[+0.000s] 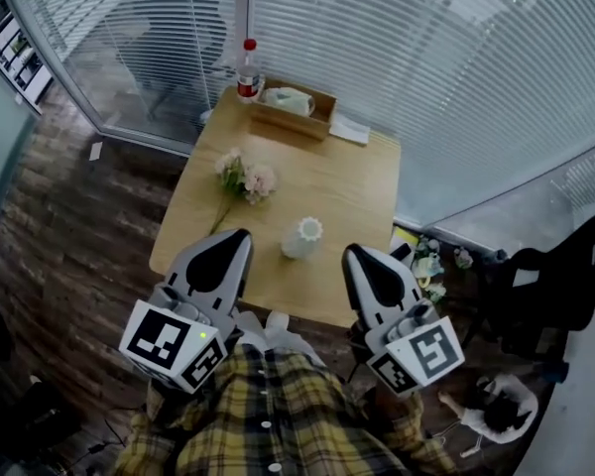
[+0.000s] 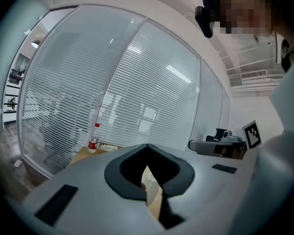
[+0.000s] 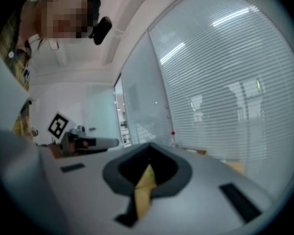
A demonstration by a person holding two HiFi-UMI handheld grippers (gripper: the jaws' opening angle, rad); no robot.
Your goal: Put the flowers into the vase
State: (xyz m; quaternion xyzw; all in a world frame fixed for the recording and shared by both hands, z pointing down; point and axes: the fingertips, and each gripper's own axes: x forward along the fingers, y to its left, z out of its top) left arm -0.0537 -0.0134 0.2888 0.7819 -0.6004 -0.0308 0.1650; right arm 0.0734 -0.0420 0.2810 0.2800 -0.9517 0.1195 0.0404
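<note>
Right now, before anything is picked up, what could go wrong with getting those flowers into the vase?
1. The vase stands just ahead of the left hand-held gripper and the right hand-held gripper, toward the table's front edge; a careless reach could knock it over.
2. The flowers lie flat with a thin stem; both jaws are shut, so a poor pinch might crush blossoms or miss the stem.
</note>
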